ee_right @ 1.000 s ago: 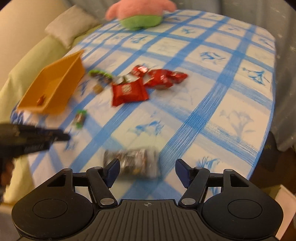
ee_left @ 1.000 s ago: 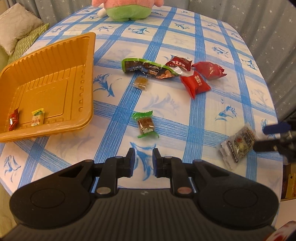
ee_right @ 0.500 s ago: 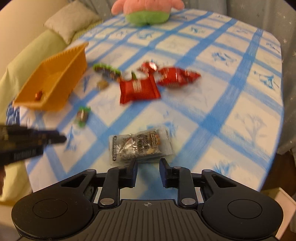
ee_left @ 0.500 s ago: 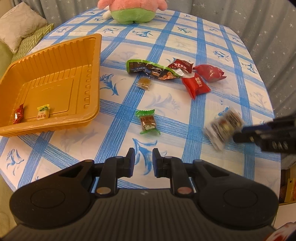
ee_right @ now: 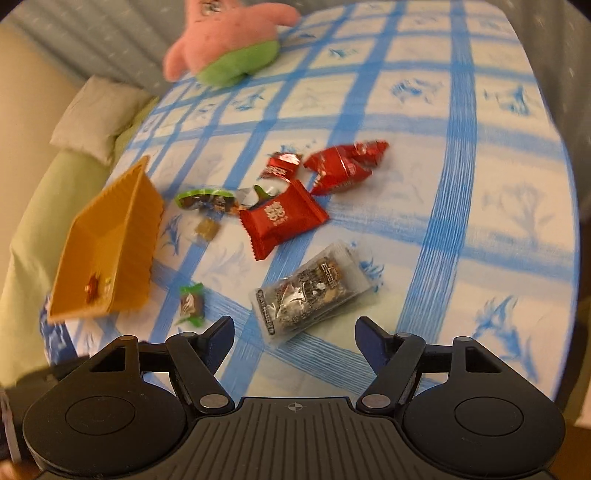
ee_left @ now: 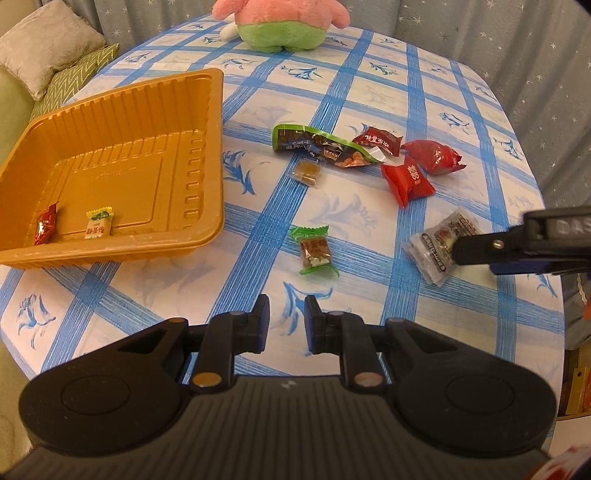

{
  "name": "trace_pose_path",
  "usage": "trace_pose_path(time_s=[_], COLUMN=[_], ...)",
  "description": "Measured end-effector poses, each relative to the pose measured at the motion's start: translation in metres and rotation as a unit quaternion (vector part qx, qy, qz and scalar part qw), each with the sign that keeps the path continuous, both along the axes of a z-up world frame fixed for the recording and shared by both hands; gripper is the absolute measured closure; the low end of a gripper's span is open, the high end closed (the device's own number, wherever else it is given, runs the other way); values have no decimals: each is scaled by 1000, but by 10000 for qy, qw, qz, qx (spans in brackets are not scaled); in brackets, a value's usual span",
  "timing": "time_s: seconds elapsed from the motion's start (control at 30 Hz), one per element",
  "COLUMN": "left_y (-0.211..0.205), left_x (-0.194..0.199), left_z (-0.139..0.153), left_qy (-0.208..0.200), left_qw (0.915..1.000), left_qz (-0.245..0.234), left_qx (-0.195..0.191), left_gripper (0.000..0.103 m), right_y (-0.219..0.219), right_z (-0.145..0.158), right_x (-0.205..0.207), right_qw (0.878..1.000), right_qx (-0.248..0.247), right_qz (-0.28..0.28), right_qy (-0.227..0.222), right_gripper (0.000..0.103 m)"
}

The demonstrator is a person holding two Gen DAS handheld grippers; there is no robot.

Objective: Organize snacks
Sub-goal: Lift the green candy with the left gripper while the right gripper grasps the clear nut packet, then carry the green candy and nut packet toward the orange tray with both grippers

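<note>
Right tongs (ee_right: 294, 334) opening just short of the clear snack pack (ee_right: 310, 291), nothing gripped; left tongs (ee_left: 286, 317) shut, empty. Next: grab it, carry to the orange tray (ee_left: 207, 155).

The right wrist view is smeared throughout, so print on the clear snack packet (ee_right: 310, 291) cannot be read. In the orange tray (ee_right: 110, 251) there, 2 small sweets blur into one red-yellow speck. The pink plush toy (ee_left: 280, 18) at the tabletop's far edge is cut by the top of both views. In the left wrist view the right gripper (ee_left: 476, 254) covers the packet's right end, its body running off the right edge
</note>
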State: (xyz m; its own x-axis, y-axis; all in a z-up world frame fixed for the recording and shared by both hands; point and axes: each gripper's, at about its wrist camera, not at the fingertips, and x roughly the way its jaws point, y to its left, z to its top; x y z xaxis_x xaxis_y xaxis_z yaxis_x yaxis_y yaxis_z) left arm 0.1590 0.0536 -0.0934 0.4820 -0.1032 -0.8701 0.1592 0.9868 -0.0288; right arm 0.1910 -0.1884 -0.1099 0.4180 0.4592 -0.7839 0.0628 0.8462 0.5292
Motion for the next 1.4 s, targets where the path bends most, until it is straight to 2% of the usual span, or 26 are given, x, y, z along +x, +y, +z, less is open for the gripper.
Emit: trace_pose_path(time_s=[0.07,0.27,0.43,0.63,0.83,0.9,1.23,1.3,1.4], left_y=[-1,-3,-4,-4,-12,-16,-27,-28,-29], left_x=[2,10,17,23,30,32,47,47,46], left_z=[0,0,1,0,-2,-4,-18,-20,-20], left_qy=[-6,-34,-55,-45,-49,-52,-62,-49,-54], left_qw=[10000,10000,10000,9999,9997,9997,9999,9998,9998], left_qz=[-27,-27,-15,33,16,-17,-129,-158,-194], left_qx=[1,-27,-56,-134,-249,-246,-69,-53,-63], left_gripper=[86,84,83,80,78,77,77,83,84], right_y=[3,15,38,52,47,46,38,37,35], right_z=[-4,-4,-6,-16,-17,-16,-16,-15,-15], right_x=[6,21,28,21,14,11,5,5,5], right_qw=[9999,9983,9909,9754,9711,9686,9696,9706,9718], right_qx=[0,-440,-1108,-1780,-1840,-1903,-1841,-1807,-1765], right_qz=[-110,-62,386,915,1106,1173,1167,1154,1135], right_qy=[-9,-377,-662,-927,-1046,-1085,-1110,-1095,-1075], right_gripper=[31,31,31,46,56,64,64,64,65])
